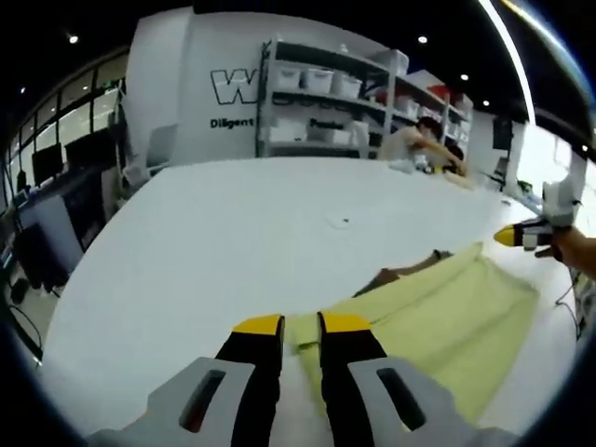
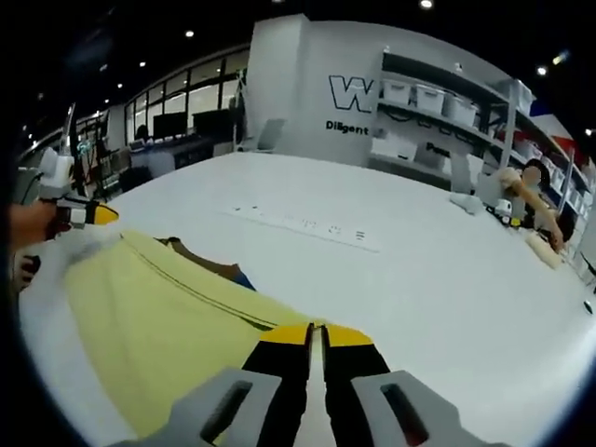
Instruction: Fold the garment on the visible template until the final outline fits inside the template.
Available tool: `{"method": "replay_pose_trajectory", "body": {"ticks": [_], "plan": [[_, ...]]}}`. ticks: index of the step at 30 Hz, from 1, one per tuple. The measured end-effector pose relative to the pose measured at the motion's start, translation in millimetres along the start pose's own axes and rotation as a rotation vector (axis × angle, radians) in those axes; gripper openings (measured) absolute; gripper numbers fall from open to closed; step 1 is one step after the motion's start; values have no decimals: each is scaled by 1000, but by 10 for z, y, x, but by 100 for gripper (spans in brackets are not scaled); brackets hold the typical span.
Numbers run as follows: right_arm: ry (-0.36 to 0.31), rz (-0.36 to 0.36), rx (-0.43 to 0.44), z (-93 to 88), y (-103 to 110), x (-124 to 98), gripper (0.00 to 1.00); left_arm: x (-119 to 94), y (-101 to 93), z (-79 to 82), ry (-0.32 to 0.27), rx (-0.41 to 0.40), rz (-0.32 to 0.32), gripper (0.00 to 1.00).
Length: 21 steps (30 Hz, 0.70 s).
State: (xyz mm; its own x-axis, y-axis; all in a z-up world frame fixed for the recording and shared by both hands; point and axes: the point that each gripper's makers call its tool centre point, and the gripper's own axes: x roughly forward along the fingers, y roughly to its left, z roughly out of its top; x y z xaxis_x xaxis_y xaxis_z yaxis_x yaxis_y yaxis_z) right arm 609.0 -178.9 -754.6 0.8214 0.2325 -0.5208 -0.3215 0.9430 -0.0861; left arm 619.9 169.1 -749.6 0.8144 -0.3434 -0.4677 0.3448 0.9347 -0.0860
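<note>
Yellow garment [image 1: 438, 312] spread near bench [image 1: 214, 251] edge, left gripper [image 1: 300, 328] and right gripper [image 2: 317, 336] fingers clamped on opposite corners; lift evenly, keep fabric taut, fold squarely.

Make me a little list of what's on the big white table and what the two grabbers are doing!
garment: yellow cloth, lying spread on the table
under the garment: a brown piece peeks out at its edge
table: large and white
left gripper: jaws nearly together, pinching a corner of the yellow cloth
right gripper: jaws close together at the cloth's edge; whether it grips is unclear
background: shelves with boxes, a person at the table's far side
</note>
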Motion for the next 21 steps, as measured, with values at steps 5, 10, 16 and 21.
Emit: {"method": "replay_pose_trajectory", "body": {"ticks": [5,10,16,21], "plan": [[10,27,-23,-14,143,31,0,64,-85,-100,20,11,-27,9],[18,44,-34,-47,234,71,0,91,-165,-191,41,9,-41,5],[35,56,-34,-121,282,142,0,187,-156,-279,64,8,-52,0],[55,67,-43,-198,331,182,0,208,-157,-349,85,7,-51,0]]}}
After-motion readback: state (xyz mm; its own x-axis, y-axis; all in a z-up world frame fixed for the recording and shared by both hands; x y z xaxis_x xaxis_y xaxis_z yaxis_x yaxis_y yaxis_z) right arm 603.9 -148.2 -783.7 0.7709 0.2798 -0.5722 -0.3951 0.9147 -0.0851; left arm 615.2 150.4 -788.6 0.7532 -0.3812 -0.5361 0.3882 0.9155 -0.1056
